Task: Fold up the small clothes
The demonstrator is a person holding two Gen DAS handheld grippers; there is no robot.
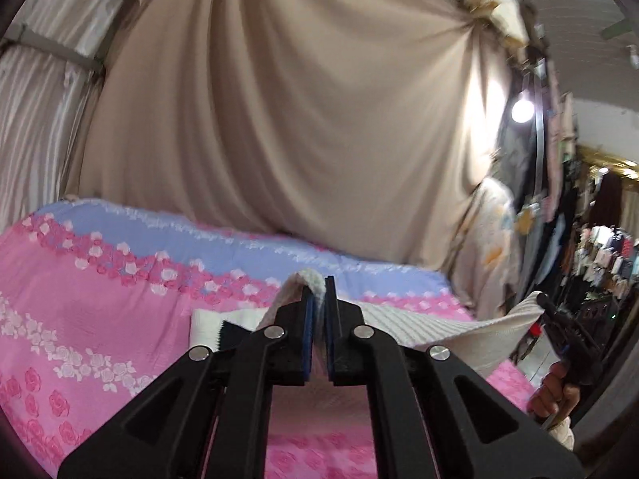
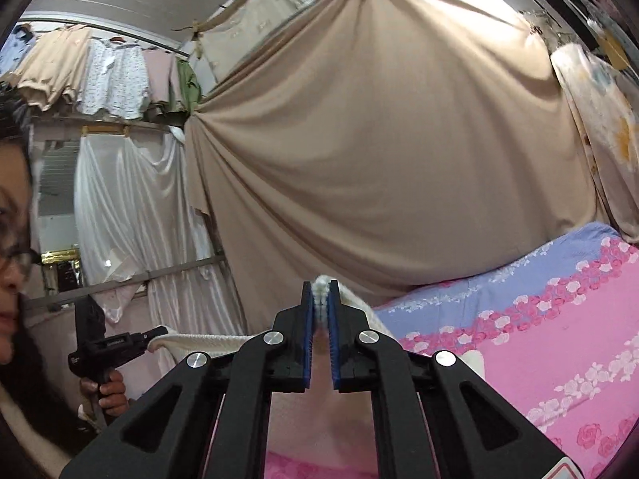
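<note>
A small white ribbed knit garment (image 1: 439,327) is held up above the pink floral bed cover (image 1: 100,319). My left gripper (image 1: 318,285) is shut on one edge of the garment. My right gripper (image 2: 320,287) is shut on the opposite edge of the garment (image 2: 199,341). The cloth stretches between the two grippers. The right gripper also shows at the right of the left wrist view (image 1: 559,319), and the left gripper at the left of the right wrist view (image 2: 157,333). The garment's lower part hangs hidden behind my fingers.
A beige draped curtain (image 1: 299,119) hangs behind the bed. The bed cover has a lilac band (image 2: 499,283) along its far side. Clothes hang on a rail (image 2: 100,68) at the upper left. The person's face (image 2: 12,259) is at the left edge.
</note>
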